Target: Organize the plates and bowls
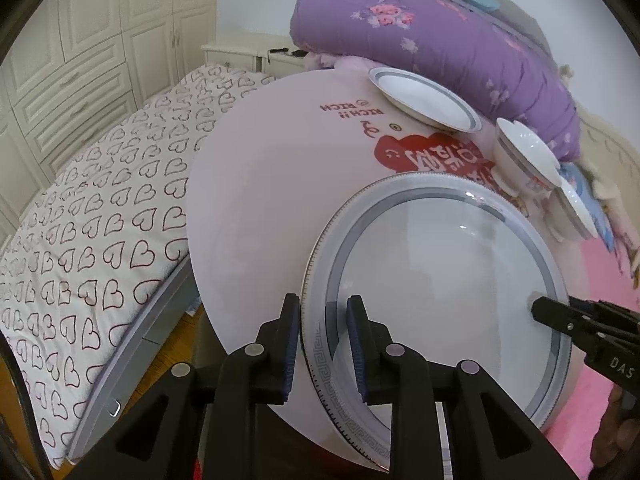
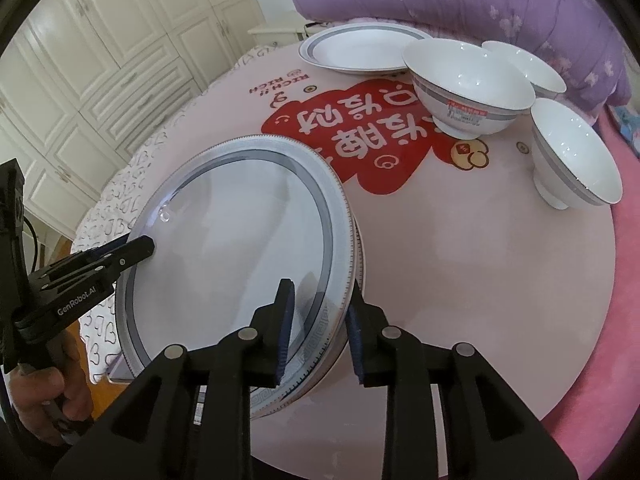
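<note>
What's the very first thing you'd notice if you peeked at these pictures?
A big plate with a grey patterned rim sits at the near edge of a round pink table, with the left tool and the right tool each straddling its rim from opposite sides. Behind it a red cartoon patch brightens the tabletop, with three white bowls and a smaller plate at the far side.

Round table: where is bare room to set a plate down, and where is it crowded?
Bare: the near right of the table, between the large plate and the three bowls; also the strip left of it. Crowded: the far edge, with the second plate and bowls.
</note>
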### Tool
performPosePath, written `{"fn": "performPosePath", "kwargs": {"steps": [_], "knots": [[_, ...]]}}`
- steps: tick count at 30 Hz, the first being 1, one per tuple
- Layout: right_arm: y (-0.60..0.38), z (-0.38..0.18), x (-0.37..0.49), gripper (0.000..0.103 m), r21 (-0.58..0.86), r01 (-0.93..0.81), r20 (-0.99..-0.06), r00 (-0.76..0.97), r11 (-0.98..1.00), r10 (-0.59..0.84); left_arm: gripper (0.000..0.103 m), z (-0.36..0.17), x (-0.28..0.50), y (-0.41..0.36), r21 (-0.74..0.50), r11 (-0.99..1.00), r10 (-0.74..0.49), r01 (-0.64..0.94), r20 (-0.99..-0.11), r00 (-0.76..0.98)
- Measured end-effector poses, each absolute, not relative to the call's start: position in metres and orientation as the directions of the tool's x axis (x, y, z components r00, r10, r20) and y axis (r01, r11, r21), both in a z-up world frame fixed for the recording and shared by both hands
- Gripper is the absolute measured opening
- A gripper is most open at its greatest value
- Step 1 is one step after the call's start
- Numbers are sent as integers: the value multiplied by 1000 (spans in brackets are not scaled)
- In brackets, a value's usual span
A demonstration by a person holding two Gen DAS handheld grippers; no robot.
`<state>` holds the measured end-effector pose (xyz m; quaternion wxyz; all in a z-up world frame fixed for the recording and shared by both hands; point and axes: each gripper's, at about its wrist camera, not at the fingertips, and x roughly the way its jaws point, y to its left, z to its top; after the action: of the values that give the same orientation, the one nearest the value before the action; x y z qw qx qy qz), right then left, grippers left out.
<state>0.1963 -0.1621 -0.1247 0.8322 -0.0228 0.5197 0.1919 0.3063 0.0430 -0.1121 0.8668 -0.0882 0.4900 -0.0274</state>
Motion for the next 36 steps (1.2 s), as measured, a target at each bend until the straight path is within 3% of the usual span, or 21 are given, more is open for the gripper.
{"fn": "performPosePath", "kwargs": {"steps": [2,4,7,9,10,13,14,17,30,36], "knots": [[-163,-124,196,36,142,-336,-875,397,931,277,32,-113,306,44,-178,983,-132,-40,-847,516],[-164,-123,195,37,128,-332,-872,410,934,266,47,-113,306,45,-176,983,-128,-47,-847,516],[-166,-122,197,38,144,-331,-870,406,932,279,49,-114,306,48,-185,982,-135,-46,-845,518],[-166,-122,198,38,152,-328,-869,406,932,285,65,-114,306,51,-196,979,-144,-48,-846,514],[-167,-121,199,44,161,-326,-865,408,932,292,71,-114,306,52,-197,979,-143,-52,-845,515],[-172,-118,201,88,189,-310,-845,432,932,316,97,-109,305,56,-207,977,-147,-54,-834,532],[-173,-117,201,96,196,-306,-839,440,932,320,101,-107,305,58,-213,976,-150,-56,-830,537],[-181,-114,207,103,242,-285,-818,454,928,353,102,-103,304,63,-208,975,-136,-77,-833,536],[-189,-90,220,103,298,-283,-747,526,912,407,102,-56,306,72,-229,969,-129,-91,-788,602],[-188,-63,220,103,299,-336,-662,600,893,448,102,-25,302,74,-234,969,-128,-73,-738,663]]}}
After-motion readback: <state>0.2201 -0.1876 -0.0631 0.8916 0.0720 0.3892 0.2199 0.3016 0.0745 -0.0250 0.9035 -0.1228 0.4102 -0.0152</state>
